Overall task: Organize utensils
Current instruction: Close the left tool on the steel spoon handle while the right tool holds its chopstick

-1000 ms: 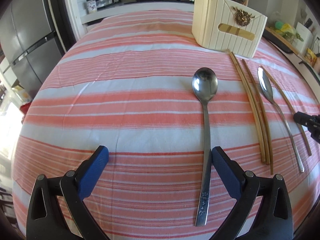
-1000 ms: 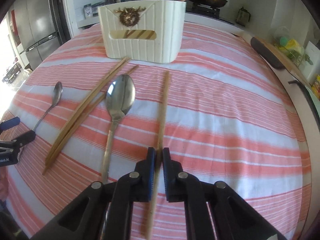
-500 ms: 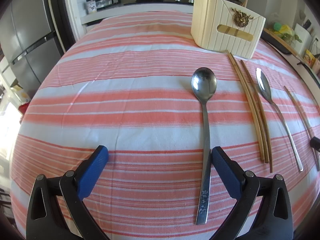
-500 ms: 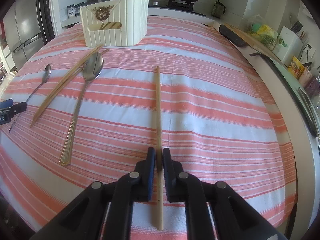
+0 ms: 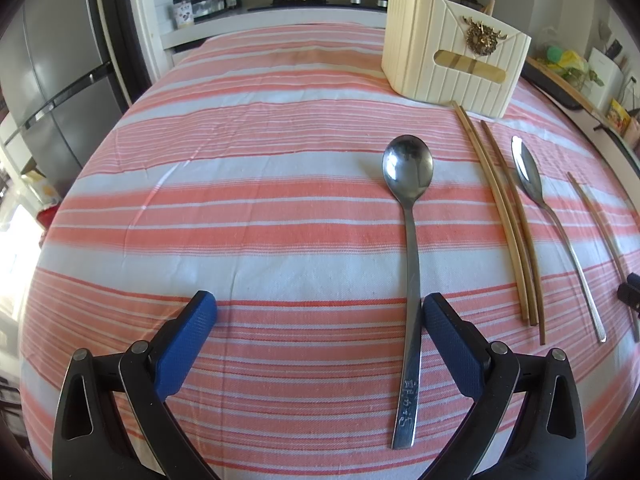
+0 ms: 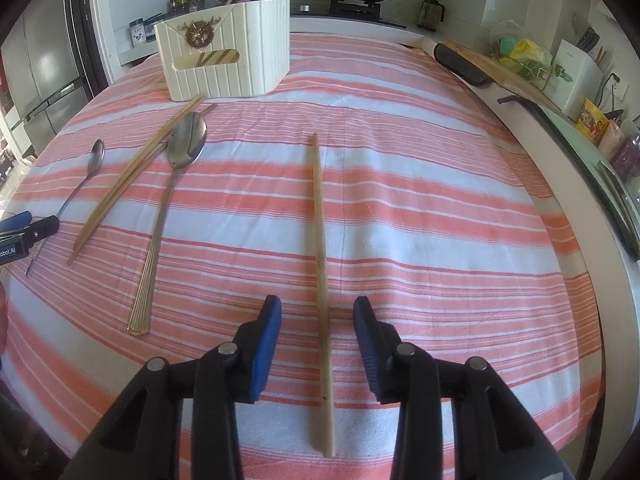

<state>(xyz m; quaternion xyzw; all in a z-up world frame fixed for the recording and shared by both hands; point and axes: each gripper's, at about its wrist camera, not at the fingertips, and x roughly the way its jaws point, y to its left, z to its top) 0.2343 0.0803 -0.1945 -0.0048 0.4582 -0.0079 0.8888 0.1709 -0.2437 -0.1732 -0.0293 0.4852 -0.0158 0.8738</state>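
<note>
Chopstick (image 6: 320, 236) lies flat on the striped cloth of the surface, running from near the middle toward the near edge, well apart from the holder (image 6: 228, 52) at the far edge. My right hand-held gripper (image 6: 316, 312) straddles its thick end; the jaws have just been opening, and now stand partly apart with the stick lying loose between them, neither pad touching it. I judge it light, stiff and slim, apt to roll or pivot if pinched off-centre, so the thicker half toward the near edge seems the best hold. My left hand-held gripper (image 5: 320, 308) stands wide open and holds nothing, its right pad just beside the handle of a steel spoon (image 5: 410, 264). That spoon looks heavier, smooth and slippery; I would take it at the flat lower handle. Its handle end bears stamped characters I cannot read. A pair of chopsticks (image 5: 500, 216) and another spoon (image 5: 554, 220) lie between. In the right view, my left hand-held gripper carries a label ending "obot.AI".
</note>
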